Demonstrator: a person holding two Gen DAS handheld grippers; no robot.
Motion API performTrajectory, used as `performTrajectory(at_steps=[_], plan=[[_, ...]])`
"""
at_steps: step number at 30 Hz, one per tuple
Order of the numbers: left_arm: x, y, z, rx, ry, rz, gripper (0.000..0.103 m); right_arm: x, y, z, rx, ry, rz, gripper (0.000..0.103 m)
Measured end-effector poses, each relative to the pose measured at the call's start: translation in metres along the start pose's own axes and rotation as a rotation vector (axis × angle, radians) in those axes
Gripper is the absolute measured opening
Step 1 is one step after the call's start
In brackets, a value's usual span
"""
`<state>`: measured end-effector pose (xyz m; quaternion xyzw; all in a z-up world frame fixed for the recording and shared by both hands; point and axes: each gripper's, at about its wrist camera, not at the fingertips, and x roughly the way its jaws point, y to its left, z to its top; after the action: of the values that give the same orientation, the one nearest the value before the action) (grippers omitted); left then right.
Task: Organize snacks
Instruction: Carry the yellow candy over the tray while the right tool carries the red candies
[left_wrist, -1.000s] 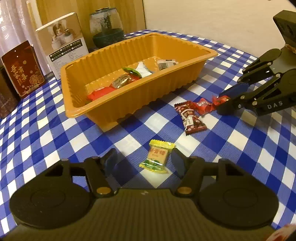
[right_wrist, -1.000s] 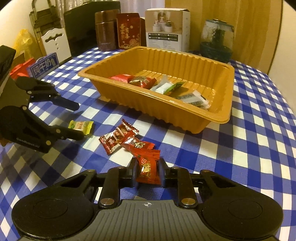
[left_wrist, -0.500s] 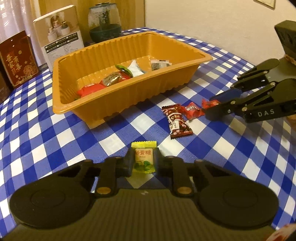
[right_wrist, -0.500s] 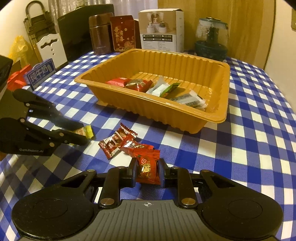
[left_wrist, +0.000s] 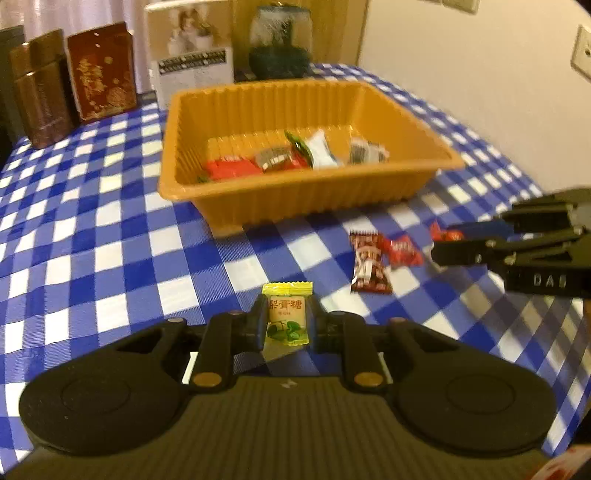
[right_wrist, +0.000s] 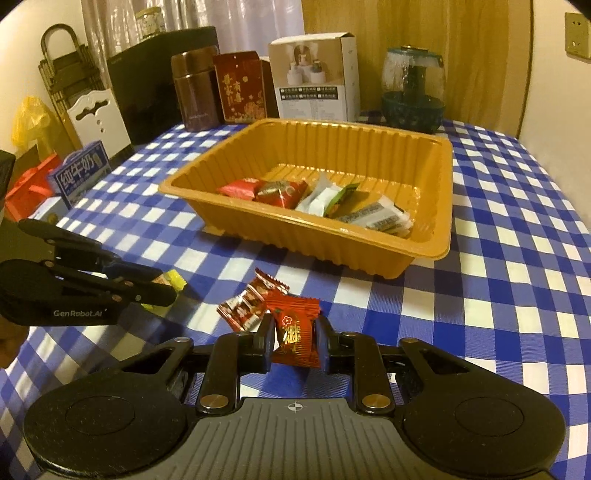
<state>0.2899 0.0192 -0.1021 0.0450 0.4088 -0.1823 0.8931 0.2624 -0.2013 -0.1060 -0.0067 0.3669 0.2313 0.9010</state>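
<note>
Pinching a yellow-green candy (left_wrist: 286, 317) at the lower middle of its own view, the left gripper (left_wrist: 286, 325) has both pads pressed on the wrapper. The right gripper (right_wrist: 295, 341) likewise clamps a red candy (right_wrist: 295, 332) at the lower centre of its view. Just beyond on the blue-and-white checked tablecloth (right_wrist: 498, 295) lies a brown-red wrapped sweet (right_wrist: 245, 308) – in the left view a small red candy (left_wrist: 402, 251) lies beside it. Farther back, mid-frame, sits the orange ribbed tray (right_wrist: 447, 206) holding several wrapped snacks. Along the top edge stand a brown tin (right_wrist: 195, 96), a red box (right_wrist: 242, 86), a white carton (right_wrist: 314, 77) and a glass jar (right_wrist: 413, 88).
</note>
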Motion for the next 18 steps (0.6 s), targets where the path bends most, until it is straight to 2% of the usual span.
performTrajectory(at_steps=[10,18], plan=[[-0.03,-0.012,0.015,-0.075,-0.093,0.017,0.019,-0.024,0.007,0.015,0.052,-0.114,0.005,0.024],[-0.038,-0.018,0.023,-0.093,-0.129,0.026,0.019,-0.031,0.01,0.021,0.066,-0.141,0.015,0.024]])
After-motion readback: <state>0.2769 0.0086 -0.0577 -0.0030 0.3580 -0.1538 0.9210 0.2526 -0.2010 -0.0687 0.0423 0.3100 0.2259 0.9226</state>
